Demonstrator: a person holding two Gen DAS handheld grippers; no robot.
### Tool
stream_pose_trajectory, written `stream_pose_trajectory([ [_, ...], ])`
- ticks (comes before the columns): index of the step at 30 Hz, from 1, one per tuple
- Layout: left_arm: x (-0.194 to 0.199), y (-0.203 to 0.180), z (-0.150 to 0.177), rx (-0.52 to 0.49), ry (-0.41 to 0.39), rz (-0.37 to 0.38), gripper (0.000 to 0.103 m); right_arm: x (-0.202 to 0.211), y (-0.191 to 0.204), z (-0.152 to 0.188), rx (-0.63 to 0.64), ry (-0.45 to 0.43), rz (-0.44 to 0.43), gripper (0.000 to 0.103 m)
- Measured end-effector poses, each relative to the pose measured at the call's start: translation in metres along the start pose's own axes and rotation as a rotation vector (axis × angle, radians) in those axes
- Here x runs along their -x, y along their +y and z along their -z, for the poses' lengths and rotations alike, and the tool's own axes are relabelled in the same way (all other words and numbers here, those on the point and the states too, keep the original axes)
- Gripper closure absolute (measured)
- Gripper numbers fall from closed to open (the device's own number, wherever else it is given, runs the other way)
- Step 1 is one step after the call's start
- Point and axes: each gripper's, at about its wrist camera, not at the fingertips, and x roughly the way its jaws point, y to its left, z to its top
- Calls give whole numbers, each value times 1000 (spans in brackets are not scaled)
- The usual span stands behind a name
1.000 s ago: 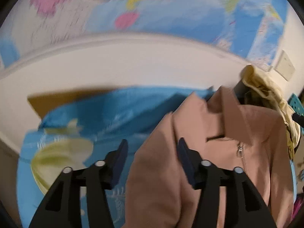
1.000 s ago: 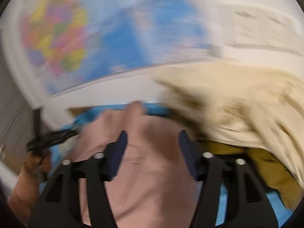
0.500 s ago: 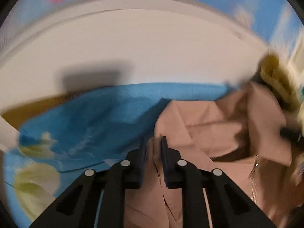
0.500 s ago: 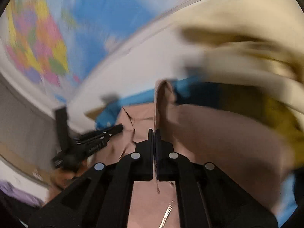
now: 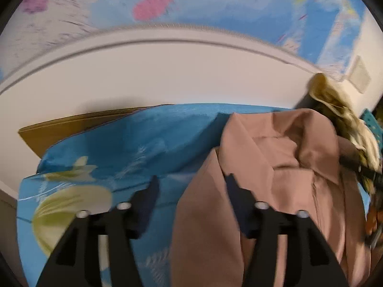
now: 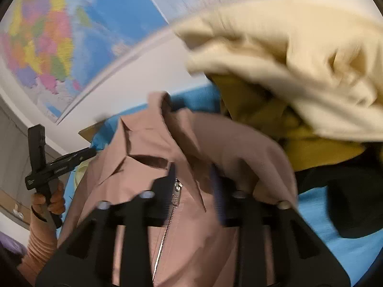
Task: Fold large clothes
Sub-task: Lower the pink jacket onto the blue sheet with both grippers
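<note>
Tilting downward, both grippers, left (image 5: 191, 186) and right (image 6: 194, 174), have jaws just reopened, spread over the dusty-pink zippered fabric jacket (image 6: 148, 148), pinching nothing.

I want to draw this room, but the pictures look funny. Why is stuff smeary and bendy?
Left wrist view: the fisheye lens bends the white wall trim into an arch, and the world map above is streaked with motion blur. Right wrist view: the cream garment is smeared, while the pink jacket's zipper is fairly sharp.
</note>
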Motion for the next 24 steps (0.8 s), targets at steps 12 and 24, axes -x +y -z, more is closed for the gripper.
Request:
stream_pose_trajectory([
  [12,85,31,158,16,55,168,27,102,-29,112,71,62,21,11],
  [24,91,0,188,-14,71,197,93,147,-33,152,50,100,-19,98],
])
